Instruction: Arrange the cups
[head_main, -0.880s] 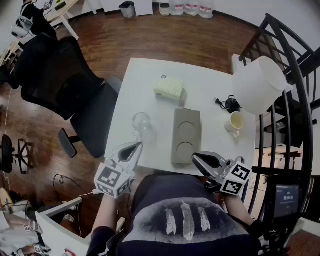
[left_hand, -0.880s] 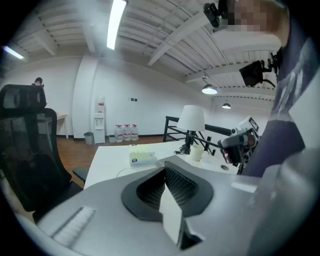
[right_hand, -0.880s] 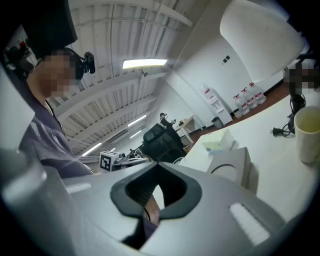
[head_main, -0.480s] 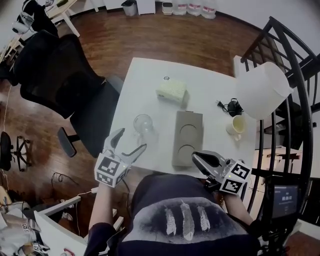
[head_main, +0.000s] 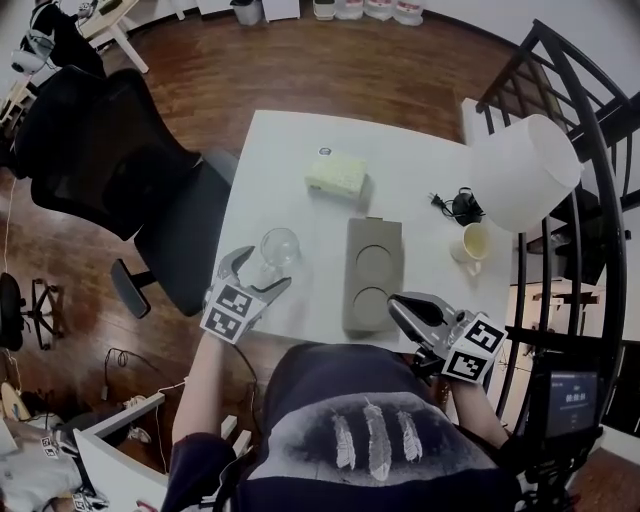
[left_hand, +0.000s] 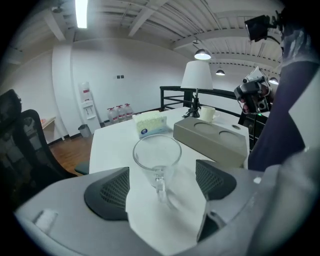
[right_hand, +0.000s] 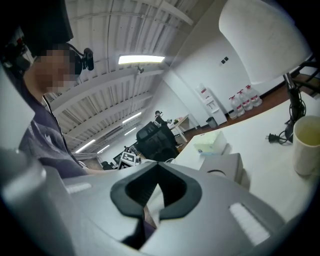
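Currently: left gripper (head_main: 262, 270) low over near-left part of white table (head_main: 290, 150), fingers spread wide, touching nothing. Clear glass mug (head_main: 281, 245) upright just ahead of them, handle facing gap, left of grey two-well holder (head_main: 372, 272). Right gripper (head_main: 400, 302) pressed shut, empty, near holder's near end. Cream mug (head_main: 472, 243) upright right of holder.

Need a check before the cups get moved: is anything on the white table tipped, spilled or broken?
Nothing stands out. The clear glass mug and the cream ceramic mug stand upright on the white table, and the grey rectangular two-well holder lies flat with both wells empty. No spill or damage shows.
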